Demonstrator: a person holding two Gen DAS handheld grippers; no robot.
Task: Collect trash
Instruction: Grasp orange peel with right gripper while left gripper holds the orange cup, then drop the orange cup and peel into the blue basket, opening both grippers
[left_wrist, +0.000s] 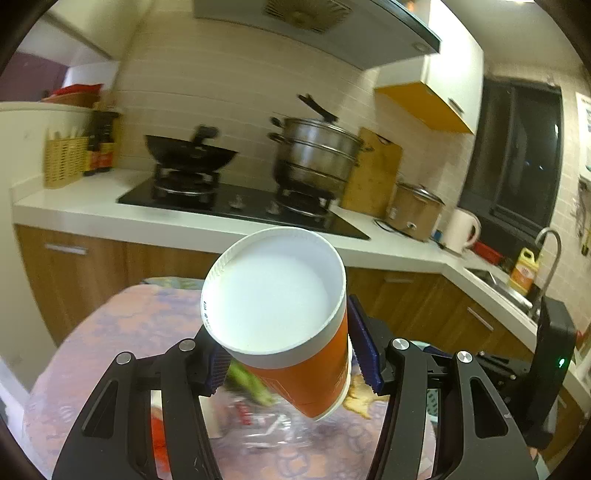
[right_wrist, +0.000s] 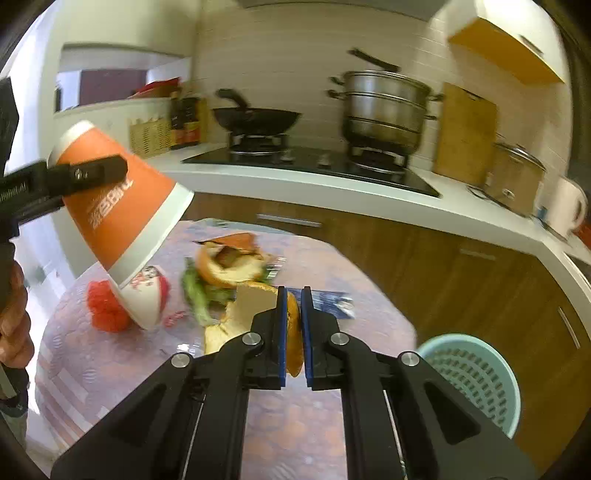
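Trash is mid-collection: left claw (left_wrist: 291, 365) grips an orange cup (left_wrist: 295, 354), right claw (right_wrist: 294, 332) pinches bread (right_wrist: 293, 343); next, the lower-right basket (right_wrist: 476, 376).

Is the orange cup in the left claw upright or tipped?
Tipped: the orange cup lies slanted in the left claw, white base facing the left wrist camera.

A home kitchen: beyond the jaws a gas hob (left_wrist: 236, 206) carries a black wok (left_wrist: 190, 153) and a steel steamer pot (left_wrist: 314, 155), with wooden cabinets (left_wrist: 92, 273) below and a sink (left_wrist: 495, 280) far right.
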